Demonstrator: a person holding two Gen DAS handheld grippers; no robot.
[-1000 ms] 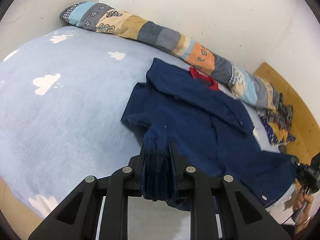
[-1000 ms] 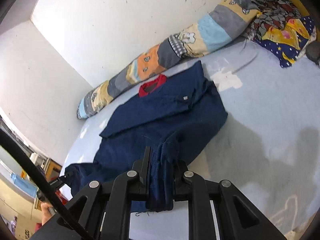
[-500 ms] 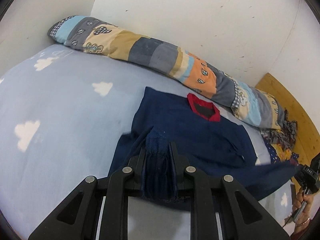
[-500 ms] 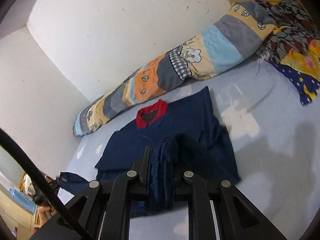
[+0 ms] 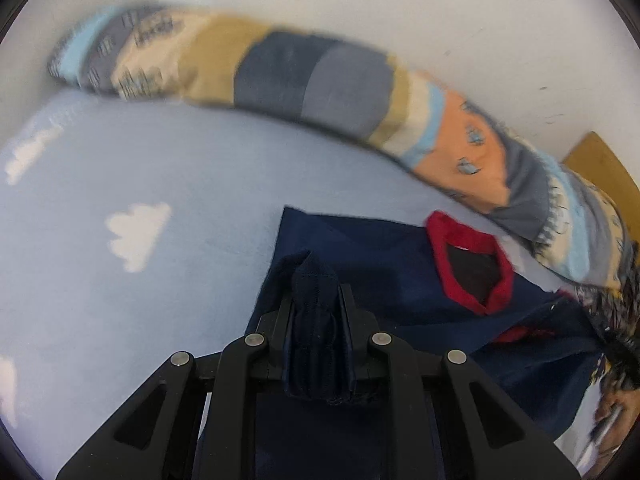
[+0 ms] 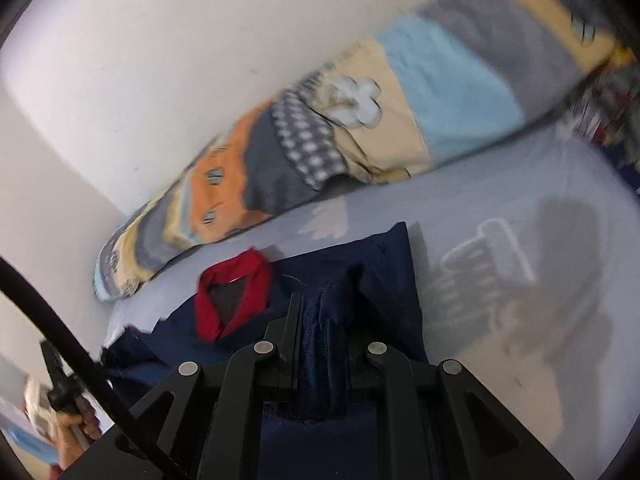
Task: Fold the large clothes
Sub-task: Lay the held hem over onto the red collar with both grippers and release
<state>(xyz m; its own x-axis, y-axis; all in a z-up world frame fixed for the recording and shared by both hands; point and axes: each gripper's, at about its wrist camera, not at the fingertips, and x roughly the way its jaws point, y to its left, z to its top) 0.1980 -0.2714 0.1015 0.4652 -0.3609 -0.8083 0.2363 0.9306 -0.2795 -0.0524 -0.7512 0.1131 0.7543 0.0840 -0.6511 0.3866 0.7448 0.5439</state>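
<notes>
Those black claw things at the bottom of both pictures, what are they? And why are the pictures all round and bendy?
They are grippers, like big tweezers with two fingers. A person holds one in each hand, and each has a little camera looking along its fingers. The lens sees very wide, so everything bends. One picture comes from the left gripper, the other from the right gripper.

They are over a bed with a light blue sheet with white clouds. A long patchwork pillow lies along the white wall. On the sheet lies a dark blue top with a red collar.

Each gripper is shut on a bunched piece of that top, to fold it. The blur means the picture was taken while moving.
</notes>
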